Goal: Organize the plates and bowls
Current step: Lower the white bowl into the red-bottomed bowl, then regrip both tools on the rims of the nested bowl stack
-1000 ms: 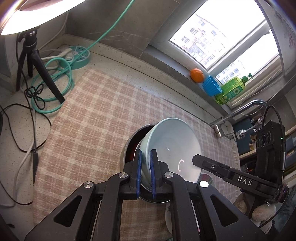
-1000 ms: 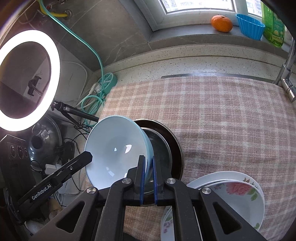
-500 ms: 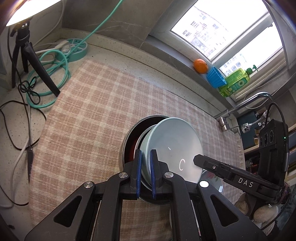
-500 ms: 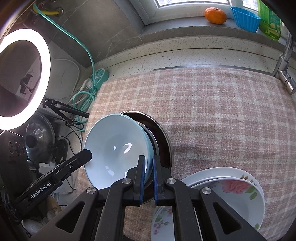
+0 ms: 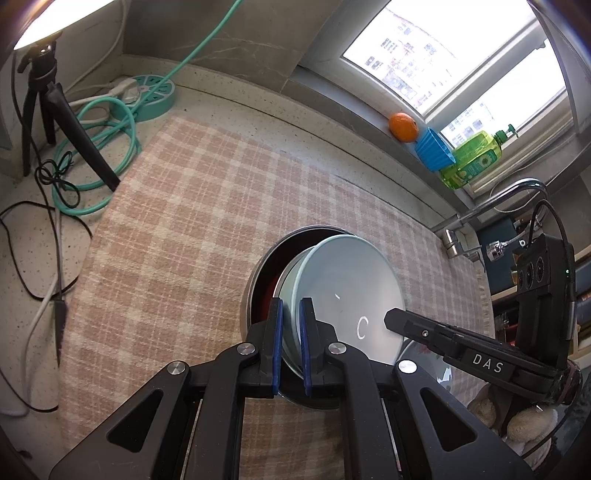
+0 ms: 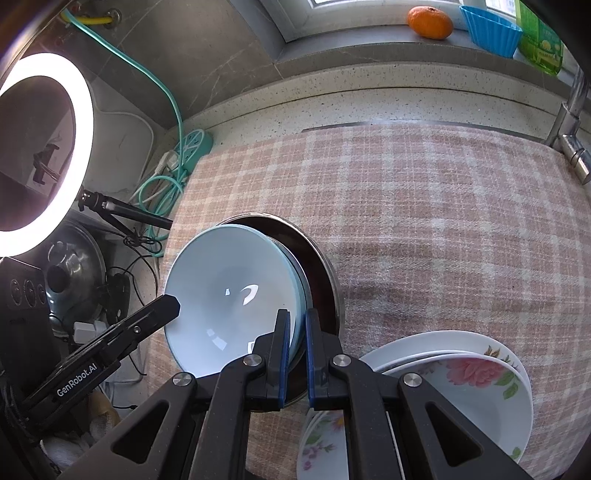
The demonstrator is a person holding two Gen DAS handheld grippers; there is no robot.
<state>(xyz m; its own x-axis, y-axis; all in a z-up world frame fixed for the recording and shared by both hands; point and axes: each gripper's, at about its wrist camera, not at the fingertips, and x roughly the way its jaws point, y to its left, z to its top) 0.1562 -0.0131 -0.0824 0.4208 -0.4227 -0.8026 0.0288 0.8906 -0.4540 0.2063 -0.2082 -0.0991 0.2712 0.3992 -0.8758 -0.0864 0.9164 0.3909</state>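
A: Start at the jaws. What have they got?

B: Both grippers pinch the same pale blue bowl (image 5: 343,295). The left gripper (image 5: 291,343) has its blue-padded fingers drawn close on one side of the thin rim; the right gripper (image 6: 296,354) is clamped on the opposite side, one pad inside the bowl and one outside.

A: And the bowl itself?

B: Glossy, smooth ceramic by the look of it, round and fairly deep — window light leaves small white glints on its inner curve. It sits tilted inside a dark round pot (image 6: 321,266) with a thin metal rim, nested over what seems to be a second, greyer dish; I cannot tell whether the bowl's base rests on it.

A: Where is the pot?

B: On a checked cloth (image 6: 424,206), pink and cream, softly woven, spread over a speckled stone counter (image 5: 236,107).

A: Anything beside it?

B: Just to the right, a stack of white floral plates (image 6: 476,373), shallow and shiny, with pink roses printed on them.

A: Farther out?

B: A coil of teal cable (image 5: 110,147) by a black tripod (image 5: 62,110), a glowing ring light (image 6: 44,147), and on the sill an orange (image 6: 430,22), a fluted blue cup (image 6: 491,29) and a green soap bottle (image 5: 472,155). A chrome tap (image 5: 491,203) curves over the cloth's far edge.
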